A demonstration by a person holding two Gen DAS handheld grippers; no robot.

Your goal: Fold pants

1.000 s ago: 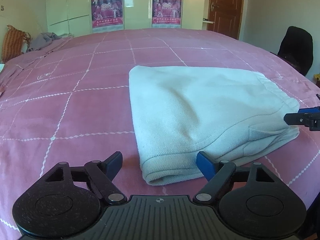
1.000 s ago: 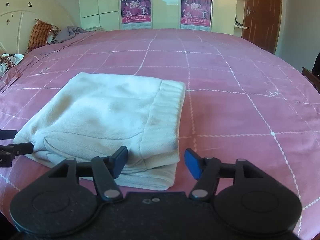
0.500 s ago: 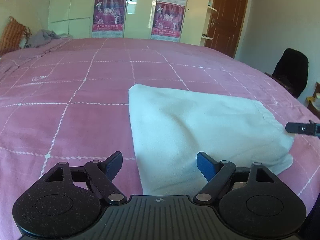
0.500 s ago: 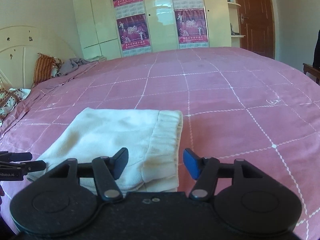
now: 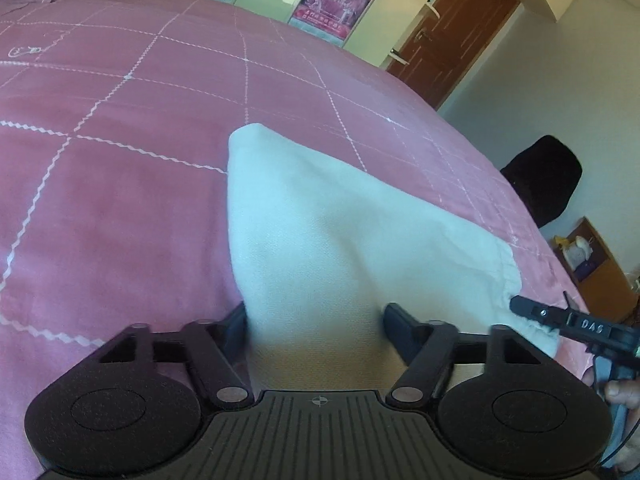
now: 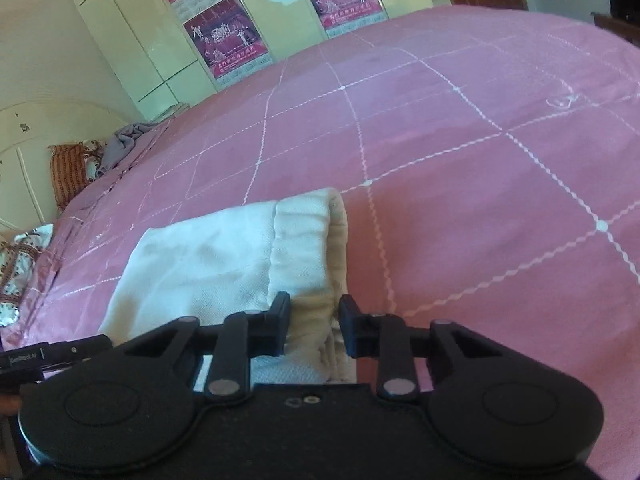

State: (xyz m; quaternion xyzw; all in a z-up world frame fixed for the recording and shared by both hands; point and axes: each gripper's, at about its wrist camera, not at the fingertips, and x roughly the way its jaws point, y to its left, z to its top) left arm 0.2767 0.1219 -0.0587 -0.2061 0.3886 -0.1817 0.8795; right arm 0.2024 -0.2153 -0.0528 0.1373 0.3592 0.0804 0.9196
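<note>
While both hands lean in over the near edge of the bed, the left gripper (image 5: 314,320) has the near corner of the folded pants (image 5: 328,232) between its jaws, which are closing; the cloth fills the gap, but I cannot tell whether the pads press on it. The right gripper (image 6: 314,320) is closing too, narrower, with the bunched waistband (image 6: 308,232) between its fingers and touching both. The pale pants lie folded on the pink bedspread (image 6: 480,160), close to its near edge, the waistband end on the right. Farther off, a patterned cushion (image 6: 68,172) and a grey garment (image 6: 124,144) sit by the headboard. Beyond the bed stand cream wardrobes with posters (image 6: 226,36) and a brown door (image 5: 452,36).
</note>
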